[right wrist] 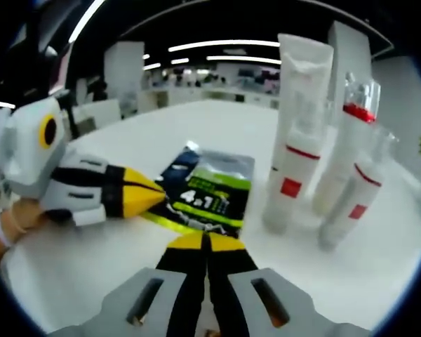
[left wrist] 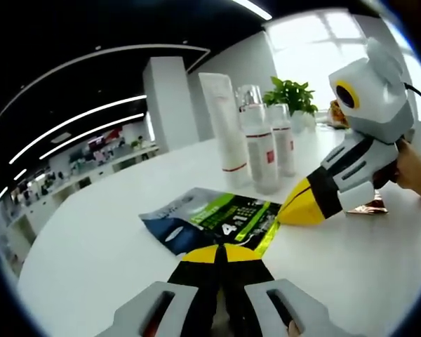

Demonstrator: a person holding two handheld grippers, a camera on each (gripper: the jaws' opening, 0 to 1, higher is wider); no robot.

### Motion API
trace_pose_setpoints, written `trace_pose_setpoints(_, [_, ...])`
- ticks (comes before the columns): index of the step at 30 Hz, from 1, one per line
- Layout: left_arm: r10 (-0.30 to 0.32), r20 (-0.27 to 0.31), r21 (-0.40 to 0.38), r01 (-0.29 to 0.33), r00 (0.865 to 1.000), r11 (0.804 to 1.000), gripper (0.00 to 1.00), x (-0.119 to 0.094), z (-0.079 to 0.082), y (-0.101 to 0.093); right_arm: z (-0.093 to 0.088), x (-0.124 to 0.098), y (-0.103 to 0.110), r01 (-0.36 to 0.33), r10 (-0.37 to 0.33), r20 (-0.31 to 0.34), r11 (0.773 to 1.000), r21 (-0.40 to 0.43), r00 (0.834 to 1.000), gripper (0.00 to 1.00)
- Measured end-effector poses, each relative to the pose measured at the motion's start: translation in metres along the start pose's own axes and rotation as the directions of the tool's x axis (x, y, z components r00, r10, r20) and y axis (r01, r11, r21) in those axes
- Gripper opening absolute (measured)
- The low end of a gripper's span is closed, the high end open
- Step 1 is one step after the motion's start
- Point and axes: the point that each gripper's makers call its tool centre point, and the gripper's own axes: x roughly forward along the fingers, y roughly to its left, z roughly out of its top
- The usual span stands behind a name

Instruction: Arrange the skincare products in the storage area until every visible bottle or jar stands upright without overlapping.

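We see both grippers, left [left wrist: 221, 251] and right [right wrist: 207, 241], with jaws pressed together at the edge of a flat sachet [left wrist: 210, 219] on the white table [left wrist: 98, 239], perhaps pinching it. Behind it, a white tube [right wrist: 298, 126] and two clear bottles [right wrist: 351, 151] stand upright, close together.

One tall white tube [right wrist: 299, 105] and two clear bottles with red bands, the nearer bottle [right wrist: 353, 189] and the farther bottle [right wrist: 351, 133], stand on the white counter [right wrist: 351, 281]. One flat sachet [right wrist: 207, 189] lies there. One potted plant [left wrist: 292, 95] stands at the counter's far edge.
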Motion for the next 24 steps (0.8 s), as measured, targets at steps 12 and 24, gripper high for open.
trace_pose_setpoints(12, [-0.004, 0.001, 0.002, 0.004, 1.000, 1.000, 0.01, 0.000, 0.000, -0.003, 0.001, 0.003, -0.004, 0.015, -0.015, 0.004, 1.000, -0.003, 1.000, 0.00])
trace_pose_setpoints(24, [0.060, 0.053, 0.032, -0.062, 0.997, 0.998, 0.03, -0.009, 0.010, 0.005, 0.007, -0.003, -0.005, 0.024, -0.020, 0.036, 0.993, -0.114, 0.999, 0.00])
